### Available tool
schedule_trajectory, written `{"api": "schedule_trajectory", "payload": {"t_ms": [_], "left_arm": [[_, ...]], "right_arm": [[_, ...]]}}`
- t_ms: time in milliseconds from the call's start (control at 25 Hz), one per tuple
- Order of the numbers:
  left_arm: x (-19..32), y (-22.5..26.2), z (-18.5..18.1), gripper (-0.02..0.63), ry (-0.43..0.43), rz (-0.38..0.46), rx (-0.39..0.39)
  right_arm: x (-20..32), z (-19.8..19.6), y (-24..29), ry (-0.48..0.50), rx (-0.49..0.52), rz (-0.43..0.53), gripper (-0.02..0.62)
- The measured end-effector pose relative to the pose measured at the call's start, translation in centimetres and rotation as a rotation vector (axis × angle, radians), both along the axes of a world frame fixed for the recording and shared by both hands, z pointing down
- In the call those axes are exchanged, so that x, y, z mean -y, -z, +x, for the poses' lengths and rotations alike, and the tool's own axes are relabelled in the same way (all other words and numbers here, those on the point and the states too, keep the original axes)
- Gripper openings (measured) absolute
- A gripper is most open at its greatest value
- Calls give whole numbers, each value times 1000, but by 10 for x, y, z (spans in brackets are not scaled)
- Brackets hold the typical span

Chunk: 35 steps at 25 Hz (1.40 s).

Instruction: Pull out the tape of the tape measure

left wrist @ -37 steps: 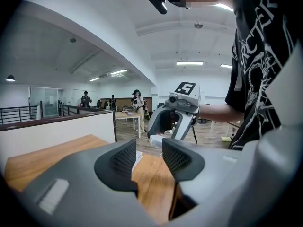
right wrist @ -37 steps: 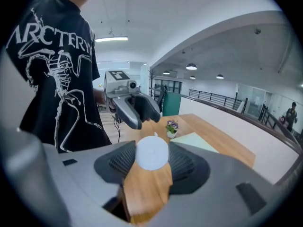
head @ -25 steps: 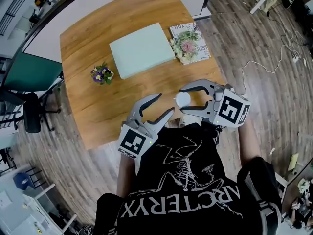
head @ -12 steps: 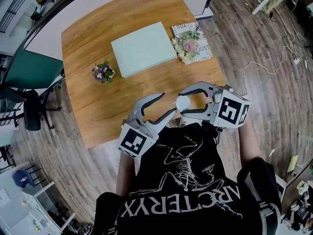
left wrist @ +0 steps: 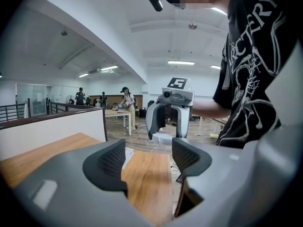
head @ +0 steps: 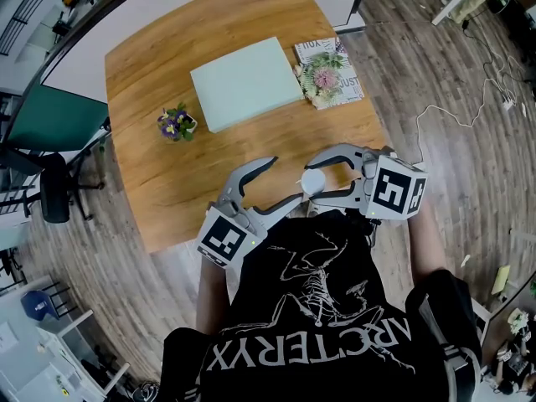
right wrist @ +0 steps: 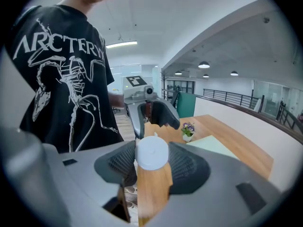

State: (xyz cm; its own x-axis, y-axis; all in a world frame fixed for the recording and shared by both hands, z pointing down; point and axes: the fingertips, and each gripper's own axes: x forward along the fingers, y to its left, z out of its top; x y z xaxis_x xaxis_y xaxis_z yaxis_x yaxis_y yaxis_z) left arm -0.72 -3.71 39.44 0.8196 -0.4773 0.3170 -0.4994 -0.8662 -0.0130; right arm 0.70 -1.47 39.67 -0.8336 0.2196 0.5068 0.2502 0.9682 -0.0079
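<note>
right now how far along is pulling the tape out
Done: the right gripper is shut on the round white tape measure. In hand: the left gripper faces it, and its jaws have just been opening with nothing between them. Left: no tape shows drawn out yet, so gripping it and pulling both remain.

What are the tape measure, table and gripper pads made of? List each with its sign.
Tape measure: likely plastic; white, smooth, matte round case.
Table: wood or wood-look laminate; brown grain streaks.
Pads: probably rubber or soft plastic; dark grey, fine grid texture.
</note>
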Motion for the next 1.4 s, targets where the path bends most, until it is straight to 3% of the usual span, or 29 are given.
{"api": "schedule_trajectory", "payload": {"t_ms": [200,360,520,640,800,1040,1200,1400], "left_arm": [[-11,-3,9,162,-84,-31,12],[-11,-3,12,75,-92,-48,3],[-10,-4,15,22,-129,-37,19],[-9,-4,14,17,-120,-47,3],[-2,-4,-2,15,-54,-51,-10],[13,0,-71,14,179,-122,-39],[16,-2,-104,14,237,-68,1],[13,-2,-142,15,324,-79,9]], "right_arm": [[2,-2,-2,-1,-18,7,221],[2,0,-3,3,-20,-3,221],[2,1,-4,13,-32,8,221],[2,0,-4,2,-15,-6,221],[17,7,-11,-66,-42,18,221],[45,32,-12,-197,-37,4,221],[55,42,-11,-237,-33,5,221],[65,54,-11,-281,-31,19,221]]}}
